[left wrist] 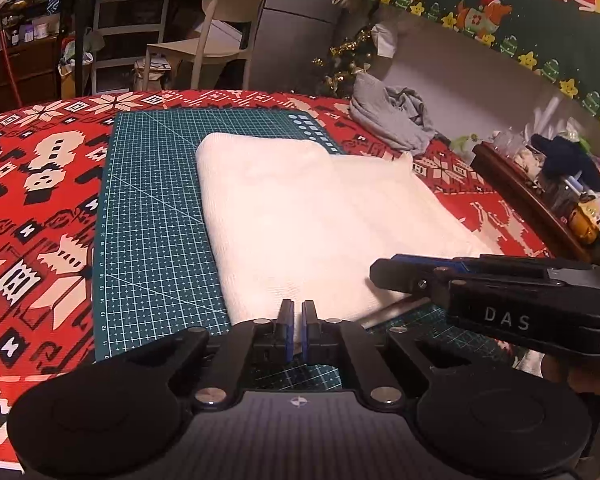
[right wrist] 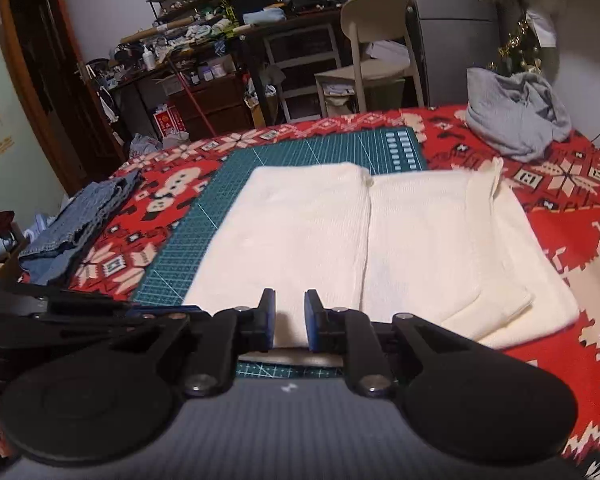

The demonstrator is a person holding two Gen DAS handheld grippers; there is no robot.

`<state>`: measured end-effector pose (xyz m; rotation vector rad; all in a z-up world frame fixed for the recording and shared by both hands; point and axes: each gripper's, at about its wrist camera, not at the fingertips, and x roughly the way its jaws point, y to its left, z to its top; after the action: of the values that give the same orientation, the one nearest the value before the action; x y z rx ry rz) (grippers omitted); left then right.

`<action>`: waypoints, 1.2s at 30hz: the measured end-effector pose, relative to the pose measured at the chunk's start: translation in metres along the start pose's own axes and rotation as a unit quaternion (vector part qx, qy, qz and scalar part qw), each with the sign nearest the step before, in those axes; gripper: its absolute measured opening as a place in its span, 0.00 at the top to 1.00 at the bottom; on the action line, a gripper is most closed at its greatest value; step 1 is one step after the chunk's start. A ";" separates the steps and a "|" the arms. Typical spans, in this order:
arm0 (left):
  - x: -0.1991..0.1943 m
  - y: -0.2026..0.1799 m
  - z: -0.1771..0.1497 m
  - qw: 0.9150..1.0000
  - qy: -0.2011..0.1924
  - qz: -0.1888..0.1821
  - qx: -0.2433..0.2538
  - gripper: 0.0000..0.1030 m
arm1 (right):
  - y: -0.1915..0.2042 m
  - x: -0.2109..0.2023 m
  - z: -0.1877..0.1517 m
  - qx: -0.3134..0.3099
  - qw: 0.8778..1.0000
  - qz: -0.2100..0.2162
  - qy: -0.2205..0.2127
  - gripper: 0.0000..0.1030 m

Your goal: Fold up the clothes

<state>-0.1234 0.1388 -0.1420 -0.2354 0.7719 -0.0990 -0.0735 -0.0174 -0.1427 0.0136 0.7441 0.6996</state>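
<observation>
White knit garment, folded, lies flat mid-frame in both views, partly on a green gridded cutting mat, partly on the red patterned Christmas cloth covering the counter. In the right wrist view a fold seam runs down its middle and a smaller folded layer shows at lower right.

Left gripper sits at bottom centre of its own view, blue pads pressed almost together and pinching the near edge of the white garment. Right gripper sits at bottom centre of its view, pads a little apart with the garment's near hem between them; whether they press on it, cannot tell. In the left view the right gripper comes in from lower right, over the garment's corner.

Crumpled grey garment lies upper right on the cloth, well apart. Folded blue denim lies at left edge. Cream plastic chair stands behind the counter.
</observation>
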 end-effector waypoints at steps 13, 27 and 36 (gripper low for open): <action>-0.005 0.004 -0.008 1.000 -0.005 -0.005 -0.017 0.96 | -0.006 0.006 -0.016 0.003 1.000 -0.004 0.012 0.84; -0.013 0.002 -0.022 1.000 0.001 -0.009 -0.011 0.97 | -0.007 -0.002 -0.014 0.008 1.000 -0.005 0.006 0.84; -0.026 0.009 0.001 0.998 -0.042 -0.026 -0.036 0.97 | -0.006 -0.009 0.008 0.013 1.000 -0.007 -0.019 0.84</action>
<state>-0.1412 0.1525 -0.1253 -0.3261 0.6859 -0.1104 -0.0699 -0.0254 -0.1330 0.0441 0.7163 0.6747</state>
